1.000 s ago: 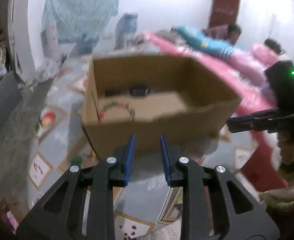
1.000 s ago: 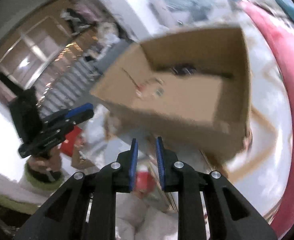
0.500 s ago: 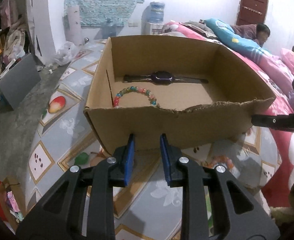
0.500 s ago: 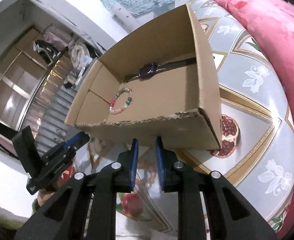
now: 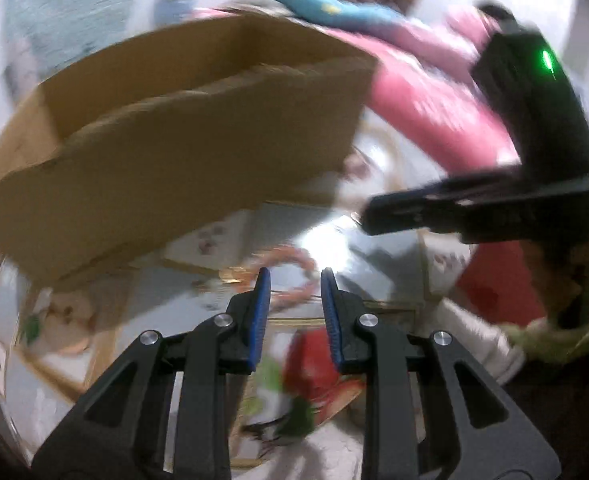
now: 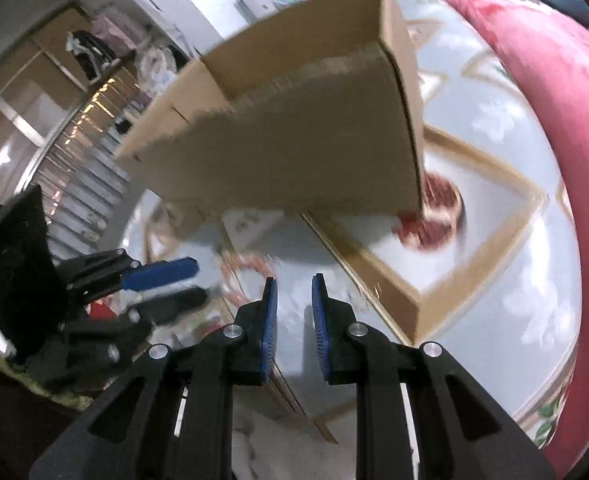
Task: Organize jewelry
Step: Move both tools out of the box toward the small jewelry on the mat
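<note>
Two grippers are hovering with narrow gaps and nothing between the pads: the left gripper (image 5: 293, 280) and the right gripper (image 6: 293, 284). A reddish bead bracelet (image 5: 290, 268) is lying on the patterned mat (image 6: 494, 216), at six o'clock of the cardboard box (image 5: 174, 152). Blur is risking a mistimed pinch, or a nudge against the box's near wall.

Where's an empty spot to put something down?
The mat is bare between the cardboard box and the pink blanket. In front of the box it is crowded: the bracelet lies there, with the left tool and right tool near it.
</note>
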A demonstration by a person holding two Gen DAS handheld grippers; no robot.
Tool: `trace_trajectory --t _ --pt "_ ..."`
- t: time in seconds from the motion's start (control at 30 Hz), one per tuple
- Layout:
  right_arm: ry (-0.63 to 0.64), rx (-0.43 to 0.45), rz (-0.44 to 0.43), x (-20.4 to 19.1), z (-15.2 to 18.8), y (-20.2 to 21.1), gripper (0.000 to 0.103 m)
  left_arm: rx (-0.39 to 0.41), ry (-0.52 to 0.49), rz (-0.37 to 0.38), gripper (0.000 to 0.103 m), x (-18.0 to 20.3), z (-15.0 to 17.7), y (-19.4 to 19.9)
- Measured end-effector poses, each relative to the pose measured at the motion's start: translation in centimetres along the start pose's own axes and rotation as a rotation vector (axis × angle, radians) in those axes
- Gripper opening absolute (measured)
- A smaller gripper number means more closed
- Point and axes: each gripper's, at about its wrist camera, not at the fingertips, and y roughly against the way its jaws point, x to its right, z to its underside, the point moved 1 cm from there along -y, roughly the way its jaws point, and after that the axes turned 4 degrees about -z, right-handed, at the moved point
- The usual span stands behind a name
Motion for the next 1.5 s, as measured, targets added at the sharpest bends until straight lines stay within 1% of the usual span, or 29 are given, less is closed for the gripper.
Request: trace_trajectory --t 0.03,0.13,0.27,0.37,0.4,0.43,0.47,0.53,0.6,0.7,0.8,0.87,0.9,1.03,1.17,1.2,1.3,1.4,1.43,1.5 --pt "-0.013 0.006 0.007 0.4 0.2 0.1 0.019 -0.012 -0.045 -0.007 0.025 0.9 -0.2 -0.6" --pt "-0.041 0.033 -0.005 1.5 0.3 0.5 0.019 -0.045 -0.118 -0.052 0.025 2.0 -0.5 -1.9" --pt "-0.050 0.050 -0.021 2.2 0.4 0.9 0.019 -0.094 -0.159 -0.102 0.025 2.8 -0.8 -3.5" --pt "-0.048 0.061 -0.029 2.3 0.6 1.4 0.019 -0.094 -0.149 -0.111 0.025 2.7 -1.2 -3.5" --pt "-0.051 0.068 -0.036 2.5 0.6 1.6 0.019 -0.097 -0.144 -0.112 0.023 2.7 -1.3 -3.6" --pt "-0.054 0.072 -0.043 2.6 0.7 1.7 0.019 -0.101 -0.133 -0.103 0.011 2.6 -1.4 -3.6" --pt "-0.057 0.078 -0.049 2.8 0.7 1.9 0.019 -0.107 -0.123 -0.098 0.009 2.8 -1.5 -3.6" --pt "-0.059 0.090 -0.057 3.2 0.8 2.3 0.019 -0.117 -0.103 -0.095 0.008 2.5 -1.8 -4.0" --pt "-0.060 0.098 -0.063 3.3 0.8 2.5 0.019 -0.102 -0.068 -0.085 0.008 2.0 -2.0 -3.5" --pt "-0.058 0.106 -0.072 3.5 0.9 2.9 0.019 -0.051 0.002 -0.071 0.008 0.9 -2.5 -1.1" --pt "-0.054 0.105 -0.074 3.4 1.0 3.0 0.019 0.005 0.111 -0.059 0.008 -1.5 -2.9 1.6" --pt "-0.053 0.102 -0.076 3.1 1.0 2.7 0.019 0.047 0.215 -0.023 0.008 -3.7 -2.7 3.5" --pt "-0.052 0.100 -0.076 3.1 1.0 2.7 0.019 0.057 0.249 -0.013 0.008 -4.3 -2.6 3.9" --pt "-0.046 0.094 -0.074 2.4 0.9 2.3 0.019 0.083 0.442 0.060 0.008 -8.6 -0.4 4.8" --pt "-0.027 0.082 -0.065 1.3 0.7 1.9 0.019 0.094 0.617 0.154 0.008 -12.7 2.8 3.8" --pt "-0.022 0.078 -0.059 1.0 0.6 1.7 0.019 0.093 0.651 0.159 0.008 -13.5 3.5 3.5" --pt "-0.013 0.069 -0.049 0.4 0.5 1.3 0.019 0.084 0.723 0.163 0.008 -15.6 5.5 2.6" --pt "0.003 0.060 -0.038 -0.7 0.4 0.8 0.019 0.087 0.754 0.154 0.008 -16.8 6.6 2.4" --pt "0.007 0.058 -0.035 -1.0 0.3 0.6 0.019 0.086 0.753 0.146 0.008 -17.0 6.7 2.4" --pt "0.022 0.048 -0.026 -1.7 0.1 0.1 0.019 0.085 0.731 0.087 0.008 -17.1 6.9 2.8"
